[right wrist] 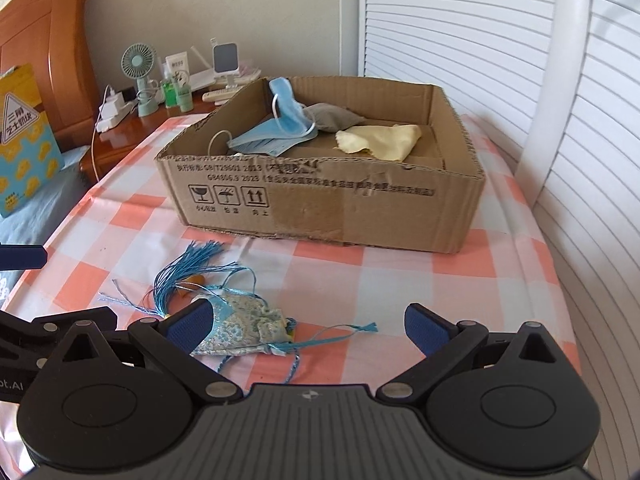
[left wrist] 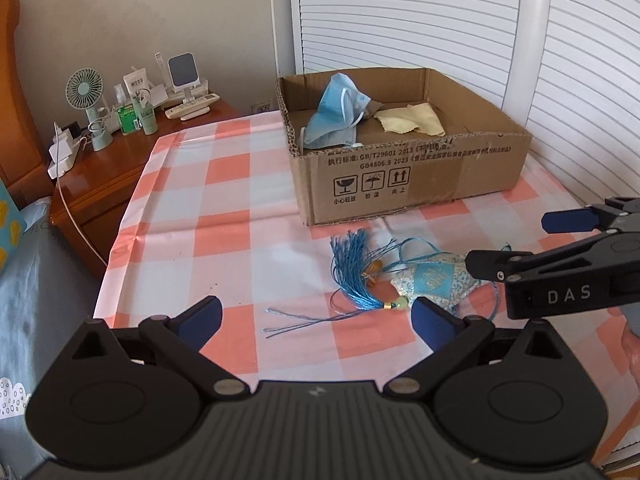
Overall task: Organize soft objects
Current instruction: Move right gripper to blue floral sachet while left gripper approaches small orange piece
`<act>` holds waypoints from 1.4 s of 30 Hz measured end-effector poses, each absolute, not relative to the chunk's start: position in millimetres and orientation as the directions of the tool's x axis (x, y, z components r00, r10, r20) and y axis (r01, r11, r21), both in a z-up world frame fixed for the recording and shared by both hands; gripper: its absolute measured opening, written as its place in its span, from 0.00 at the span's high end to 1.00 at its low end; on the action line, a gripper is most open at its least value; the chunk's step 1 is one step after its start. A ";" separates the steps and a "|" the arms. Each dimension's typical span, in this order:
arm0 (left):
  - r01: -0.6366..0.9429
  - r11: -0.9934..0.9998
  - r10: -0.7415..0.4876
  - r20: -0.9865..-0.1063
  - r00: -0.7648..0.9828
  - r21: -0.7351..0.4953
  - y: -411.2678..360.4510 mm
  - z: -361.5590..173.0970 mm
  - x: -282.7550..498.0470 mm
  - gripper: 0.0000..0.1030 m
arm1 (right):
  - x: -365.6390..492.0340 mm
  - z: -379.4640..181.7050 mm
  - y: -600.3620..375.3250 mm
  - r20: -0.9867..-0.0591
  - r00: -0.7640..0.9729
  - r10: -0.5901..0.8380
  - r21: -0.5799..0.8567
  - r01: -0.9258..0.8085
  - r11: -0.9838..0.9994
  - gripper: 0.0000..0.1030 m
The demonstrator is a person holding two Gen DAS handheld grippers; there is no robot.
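A pale blue embroidered sachet (left wrist: 434, 282) (right wrist: 244, 326) with a blue tassel (left wrist: 356, 268) (right wrist: 188, 272) and loose cords lies on the checked cloth in front of a cardboard box (left wrist: 400, 178) (right wrist: 320, 204). Inside the box are blue face masks (left wrist: 336, 116) (right wrist: 276, 130), a grey pouch (right wrist: 332, 118) and a yellow cloth (left wrist: 412, 120) (right wrist: 380, 140). My left gripper (left wrist: 316, 316) is open just short of the tassel, holding nothing. My right gripper (right wrist: 308, 324) (left wrist: 516, 240) is open and low over the sachet, its left pad by the sachet's edge.
A wooden nightstand (left wrist: 120, 168) (right wrist: 120, 152) at the left carries a small fan (left wrist: 86, 92), bottles, remotes and a charger with its cable. White louvred doors (left wrist: 440, 20) and a white curved tube (left wrist: 524, 60) stand behind the box. Bedding and a yellow-blue package (right wrist: 24, 136) are at the left.
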State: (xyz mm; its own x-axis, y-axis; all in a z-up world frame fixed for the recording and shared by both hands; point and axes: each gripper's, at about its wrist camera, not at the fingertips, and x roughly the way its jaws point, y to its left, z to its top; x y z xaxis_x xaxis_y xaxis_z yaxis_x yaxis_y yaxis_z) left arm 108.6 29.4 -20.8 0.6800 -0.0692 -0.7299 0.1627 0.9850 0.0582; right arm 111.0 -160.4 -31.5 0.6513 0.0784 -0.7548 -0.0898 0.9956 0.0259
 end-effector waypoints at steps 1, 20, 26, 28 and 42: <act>0.158 0.986 -0.066 -0.732 0.678 0.058 31.2 -22.3 108.8 0.02 | 113.5 -32.8 -157.9 -0.758 0.648 0.080 0.022 -0.097 0.995 0.00; 0.079 0.996 -0.016 -0.748 0.663 0.049 57.5 -37.1 106.5 0.02 | 141.2 -62.9 -125.8 -0.806 0.588 0.066 -0.041 -0.167 0.985 0.00; 0.088 0.995 -0.017 -0.752 0.659 0.054 52.8 -37.4 106.3 0.02 | 129.7 -62.9 -140.2 -0.808 0.588 0.045 -0.062 -0.161 0.985 0.00; 0.093 0.994 -0.020 -0.752 0.659 0.055 51.5 -37.1 106.6 0.02 | 124.1 -62.7 -147.1 -0.808 0.588 0.031 -0.076 -0.156 0.985 0.00; 0.121 0.990 -0.027 -0.753 0.657 0.070 37.2 -35.8 104.5 0.02 | 90.4 -59.4 -197.3 -0.806 0.592 -0.027 -0.108 -0.101 0.989 0.00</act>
